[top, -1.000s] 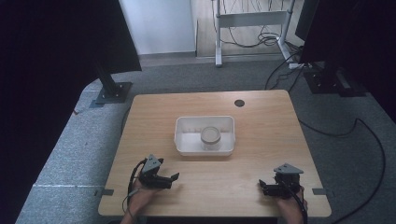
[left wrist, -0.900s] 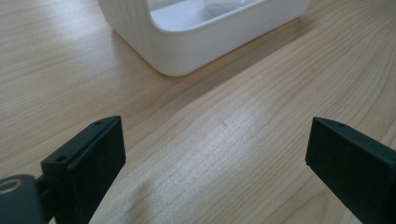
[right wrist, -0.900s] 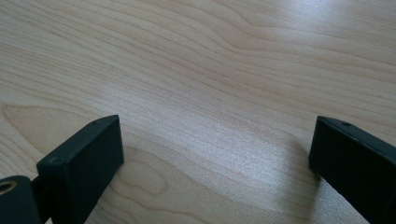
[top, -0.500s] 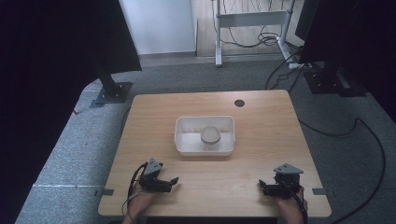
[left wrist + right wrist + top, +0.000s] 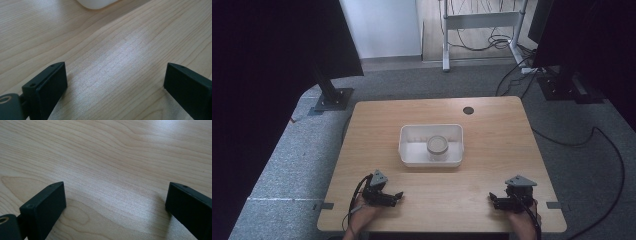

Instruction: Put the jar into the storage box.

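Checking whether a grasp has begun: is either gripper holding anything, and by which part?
Nothing. The left gripper and right gripper are open over bare table.

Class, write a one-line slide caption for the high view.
Left gripper and right gripper rest open near the table's front edge; a jar sits in the white tray.

You have one white tray (image 5: pixel 408 150) mid-tabletop (image 5: pixel 492 130), one round jar (image 5: pixel 437 147) inside that tray, and two hand-held grippers, left hand-held gripper (image 5: pixel 396 198) and right hand-held gripper (image 5: pixel 493 201), nearer you.
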A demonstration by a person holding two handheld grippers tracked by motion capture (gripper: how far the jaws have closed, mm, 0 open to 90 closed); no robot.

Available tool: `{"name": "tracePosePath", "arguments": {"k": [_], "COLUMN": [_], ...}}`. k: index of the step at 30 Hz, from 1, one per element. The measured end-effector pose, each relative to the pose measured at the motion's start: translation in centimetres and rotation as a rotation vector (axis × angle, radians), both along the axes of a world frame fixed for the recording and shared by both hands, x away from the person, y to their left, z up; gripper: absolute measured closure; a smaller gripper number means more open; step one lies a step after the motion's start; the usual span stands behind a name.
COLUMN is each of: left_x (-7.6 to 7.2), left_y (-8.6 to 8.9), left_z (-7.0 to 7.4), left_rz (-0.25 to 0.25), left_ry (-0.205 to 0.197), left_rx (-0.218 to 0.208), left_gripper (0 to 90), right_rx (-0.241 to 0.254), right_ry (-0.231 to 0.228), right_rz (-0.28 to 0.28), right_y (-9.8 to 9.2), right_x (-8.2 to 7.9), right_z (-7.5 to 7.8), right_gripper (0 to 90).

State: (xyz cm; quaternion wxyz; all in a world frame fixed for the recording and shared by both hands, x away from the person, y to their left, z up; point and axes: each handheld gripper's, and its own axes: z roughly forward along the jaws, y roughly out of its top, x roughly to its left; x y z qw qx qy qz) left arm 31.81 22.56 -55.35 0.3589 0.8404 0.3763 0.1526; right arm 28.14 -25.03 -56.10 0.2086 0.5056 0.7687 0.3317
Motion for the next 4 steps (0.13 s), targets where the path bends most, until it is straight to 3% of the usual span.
{"name": "tracePosePath", "arguments": {"k": [4], "left_x": [-0.07], "left_y": [-0.32], "left_z": [-0.06], "left_rz": [-0.006], "left_ry": [-0.010], "left_rx": [0.030], "left_gripper": [3.4], "right_rx": [0.000], "right_ry": [0.000], "right_rz": [0.000], "right_y": [0.00], "right_x": [0.00], "right_z": [0.00], "right_gripper": [2.8]}}
